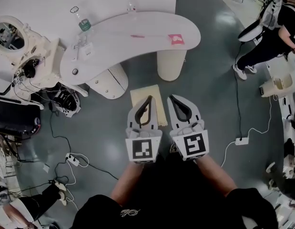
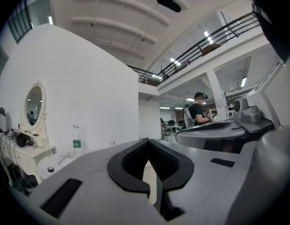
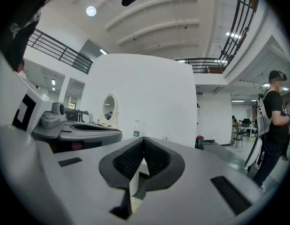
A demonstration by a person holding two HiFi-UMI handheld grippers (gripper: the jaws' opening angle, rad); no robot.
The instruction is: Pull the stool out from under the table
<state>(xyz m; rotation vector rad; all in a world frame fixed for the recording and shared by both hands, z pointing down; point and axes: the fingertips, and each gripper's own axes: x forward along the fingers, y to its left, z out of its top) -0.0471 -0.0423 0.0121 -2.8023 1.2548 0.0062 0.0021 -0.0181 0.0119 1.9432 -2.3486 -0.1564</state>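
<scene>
Stool (image 1: 145, 90) — square, pale-yellow top, near curved white table (image 1: 137, 25)

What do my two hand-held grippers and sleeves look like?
Both the left hand-held gripper and right hand-held gripper have light grey shells with curved jaws lined in black ribbed pads. Each carries a cube with a black-and-white square marker at its rear. The sleeves are black.

The left tool (image 1: 147, 99) and right tool (image 1: 172, 98) are held level, side by side, tips pointing far, each with jaws pressed together. Bare forearms (image 1: 127, 181) angle in behind them.
</scene>
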